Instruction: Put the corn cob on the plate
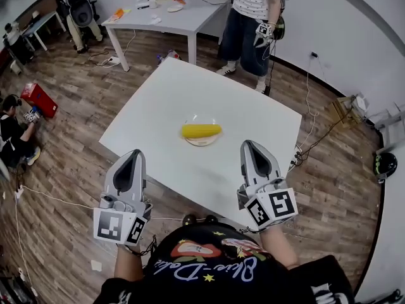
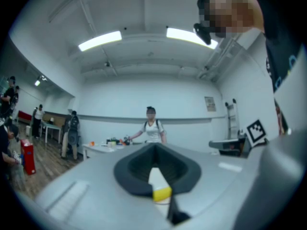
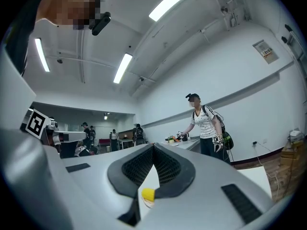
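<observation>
FAR LEFT: A person (image 1: pixel 11 135) crouches on the wooden floor (image 1: pixel 76 151) beside a red box (image 1: pixel 39 99), well apart from the work. The left tool (image 1: pixel 135 154) hangs over the near edge of the white surface (image 1: pixel 253 113), its jaws drawn together on nothing. At centre, the corn cob (image 1: pixel 201 130) lies across the plate (image 1: pixel 204 142). The task looks complete, which would explain why both tools sit close to the body, level and empty. The right tool (image 1: pixel 248 145) mirrors its partner, jaws pressed together with nothing between them. At upper right, another person (image 1: pixel 253 11) stands at a second table (image 1: pixel 177 19) scattered with small items. Cables (image 1: pixel 302 152) trail over the floor by the surface's right corner. Nothing stands between the tools and the plate.
</observation>
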`<state>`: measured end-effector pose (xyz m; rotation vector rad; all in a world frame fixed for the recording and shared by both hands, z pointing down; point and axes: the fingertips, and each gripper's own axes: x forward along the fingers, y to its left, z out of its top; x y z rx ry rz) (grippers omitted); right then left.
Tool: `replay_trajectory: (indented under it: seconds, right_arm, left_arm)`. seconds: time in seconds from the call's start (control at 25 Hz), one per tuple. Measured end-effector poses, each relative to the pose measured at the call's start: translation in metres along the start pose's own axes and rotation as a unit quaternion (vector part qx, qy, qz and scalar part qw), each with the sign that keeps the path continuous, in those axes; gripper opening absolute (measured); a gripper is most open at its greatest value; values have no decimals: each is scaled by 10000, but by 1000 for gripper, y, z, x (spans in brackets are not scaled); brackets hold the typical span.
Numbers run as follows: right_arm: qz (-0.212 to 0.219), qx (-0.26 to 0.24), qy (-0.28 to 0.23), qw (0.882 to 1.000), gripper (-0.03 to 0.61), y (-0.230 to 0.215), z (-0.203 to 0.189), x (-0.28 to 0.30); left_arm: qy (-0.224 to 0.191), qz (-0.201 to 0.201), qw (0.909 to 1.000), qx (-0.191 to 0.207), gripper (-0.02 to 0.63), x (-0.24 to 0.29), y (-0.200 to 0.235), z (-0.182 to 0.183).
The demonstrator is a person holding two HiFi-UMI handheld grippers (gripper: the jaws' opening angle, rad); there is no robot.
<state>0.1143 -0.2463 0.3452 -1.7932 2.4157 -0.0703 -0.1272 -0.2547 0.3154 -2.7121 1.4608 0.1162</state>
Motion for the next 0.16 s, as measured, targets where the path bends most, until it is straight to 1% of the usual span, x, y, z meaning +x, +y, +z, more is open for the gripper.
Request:
replay_trajectory:
  seconds: [0.16]
  right_arm:
    - [12,-55,-3,10000,12,0,1,1]
  left_arm:
    - [-12,-4,10000,12,3,1,0,1]
